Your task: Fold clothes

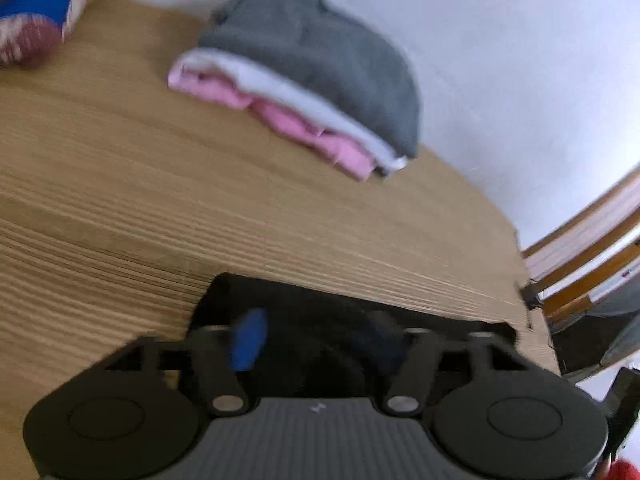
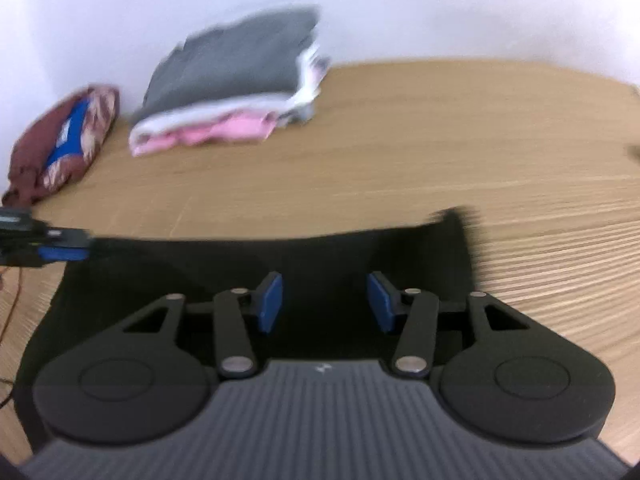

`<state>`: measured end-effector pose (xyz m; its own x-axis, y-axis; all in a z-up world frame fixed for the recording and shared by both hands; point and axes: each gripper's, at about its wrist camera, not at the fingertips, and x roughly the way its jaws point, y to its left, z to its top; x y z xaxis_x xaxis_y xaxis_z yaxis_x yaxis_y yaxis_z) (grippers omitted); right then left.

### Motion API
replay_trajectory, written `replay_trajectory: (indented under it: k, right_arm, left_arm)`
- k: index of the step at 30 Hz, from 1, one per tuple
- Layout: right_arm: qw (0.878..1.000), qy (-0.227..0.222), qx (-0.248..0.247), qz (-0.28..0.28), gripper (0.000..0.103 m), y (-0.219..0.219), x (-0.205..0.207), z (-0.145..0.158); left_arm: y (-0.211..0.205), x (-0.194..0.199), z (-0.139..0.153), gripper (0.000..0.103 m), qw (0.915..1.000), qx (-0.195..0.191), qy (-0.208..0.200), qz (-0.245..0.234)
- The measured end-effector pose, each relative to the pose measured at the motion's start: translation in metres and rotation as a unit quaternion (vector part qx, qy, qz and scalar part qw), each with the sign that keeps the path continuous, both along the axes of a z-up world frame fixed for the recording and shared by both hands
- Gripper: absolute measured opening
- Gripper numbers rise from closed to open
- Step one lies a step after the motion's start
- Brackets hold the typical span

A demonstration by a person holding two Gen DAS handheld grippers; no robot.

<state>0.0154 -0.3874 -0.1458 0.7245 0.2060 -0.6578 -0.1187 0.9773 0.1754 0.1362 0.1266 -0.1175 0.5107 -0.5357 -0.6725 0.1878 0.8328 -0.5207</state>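
Directly beneath both grippers' jaws, black garment (image 2: 280, 256).

Right claw (image 2: 326, 306) fingers spread apart, left claw (image 1: 316, 336) gaping

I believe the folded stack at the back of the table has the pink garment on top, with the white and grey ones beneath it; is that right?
Not quite: the order is reversed. The grey garment lies on top, the white one in the middle and the pink garment at the bottom of the stack, at the back of the table. Both wrist views show this.
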Motion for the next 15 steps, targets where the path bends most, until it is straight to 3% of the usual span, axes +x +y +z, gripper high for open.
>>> replay_trajectory:
  k: [1,2,5,8,10,12,14,15]
  right_arm:
    - [1.0,-0.006,0.001,-0.007,0.058,-0.015,-0.01,0.005]
    - [1.0,-0.003,0.001,-0.023,0.067,-0.031,-0.02,0.005]
    - [0.997,0.009,0.004,-0.07,0.076,-0.08,-0.049,0.005]
    - [0.986,0.056,0.091,-0.131,0.076,-0.13,-0.079,-0.013]
    - [0.973,0.072,0.158,-0.153,0.076,-0.147,-0.101,-0.026]
    - [0.961,0.072,0.201,-0.175,0.076,-0.148,-0.123,-0.036]
    - [0.956,0.056,0.198,-0.21,0.076,-0.141,-0.14,-0.038]
    - [0.953,0.048,0.197,-0.227,0.076,-0.138,-0.149,-0.039]
  left_arm:
    - [0.007,-0.015,0.01,0.101,0.9997,0.015,-0.016,0.013]
    - [0.015,-0.03,0.019,0.1,0.9989,0.026,-0.031,0.024]
    - [0.024,-0.054,0.031,0.1,0.9988,0.008,-0.034,0.034]
    - [0.0,-0.063,0.041,0.1,0.9987,0.008,-0.049,0.011]
    - [-0.037,-0.064,0.049,0.1,0.9955,0.043,-0.072,-0.044]
    - [-0.085,-0.06,0.056,0.095,0.9843,0.068,-0.1,-0.129]
    - [-0.133,-0.051,0.064,0.091,0.9659,0.067,-0.112,-0.224]
    - [-0.161,-0.043,0.068,0.091,0.9505,0.067,-0.113,-0.282]
